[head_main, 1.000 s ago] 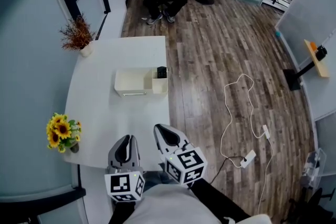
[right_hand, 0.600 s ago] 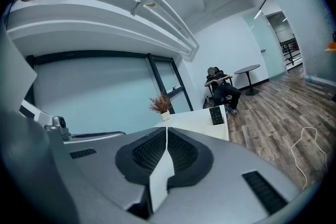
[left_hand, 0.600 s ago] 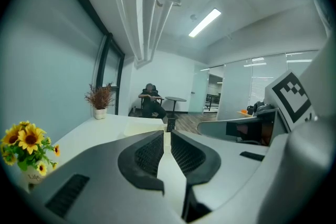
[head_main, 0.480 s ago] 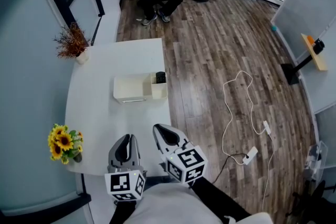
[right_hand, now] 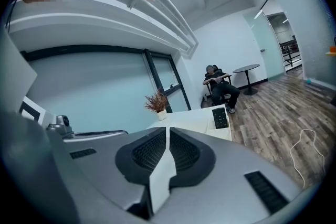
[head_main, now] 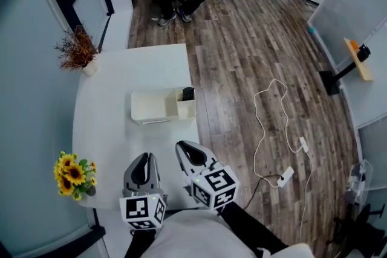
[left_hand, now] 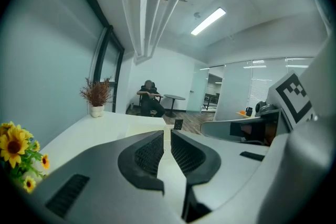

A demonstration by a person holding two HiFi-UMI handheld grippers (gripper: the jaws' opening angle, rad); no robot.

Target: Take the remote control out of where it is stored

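Remote control [head_main: 188,93]: stored upright in the end compartment of the storage box [head_main: 151,107].
Left gripper [head_main: 142,159]: closed, empty, held well apart from box.
Right gripper [head_main: 187,149]: closed, empty, also well apart from box.

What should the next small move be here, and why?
Probably carry the right gripper forward over the white table toward the black remote control, opening its jaws on the way: the remote stands upright in the end compartment of the cream storage box, well ahead, while that gripper is shut and empty at the table's near edge.
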